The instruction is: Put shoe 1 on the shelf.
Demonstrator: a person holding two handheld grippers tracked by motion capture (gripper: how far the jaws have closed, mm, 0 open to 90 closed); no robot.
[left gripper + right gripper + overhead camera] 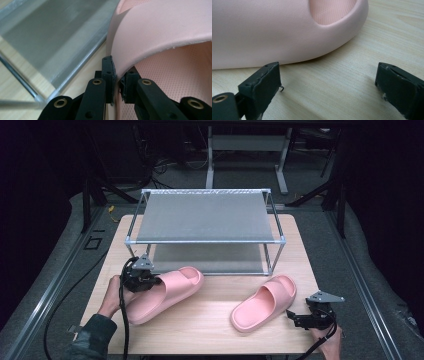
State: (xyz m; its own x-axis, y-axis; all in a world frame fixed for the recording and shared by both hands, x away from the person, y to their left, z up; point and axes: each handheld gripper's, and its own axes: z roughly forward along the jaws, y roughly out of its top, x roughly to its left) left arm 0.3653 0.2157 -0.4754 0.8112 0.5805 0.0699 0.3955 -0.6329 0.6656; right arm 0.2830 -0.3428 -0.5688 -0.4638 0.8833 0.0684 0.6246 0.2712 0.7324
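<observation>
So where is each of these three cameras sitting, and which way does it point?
High view: above the person's side, looking forward and down at the table, rack and both pink slippers; forearms and both grippers show.
Left gripper view: rides the left gripper, looking along its jaws, shut on the left slipper's side wall; rack beyond.
Right gripper view: rides the right gripper, low over the table, facing the right slipper; jaws open.
Shared: each gripper view's slipper also lies in the high view.
</observation>
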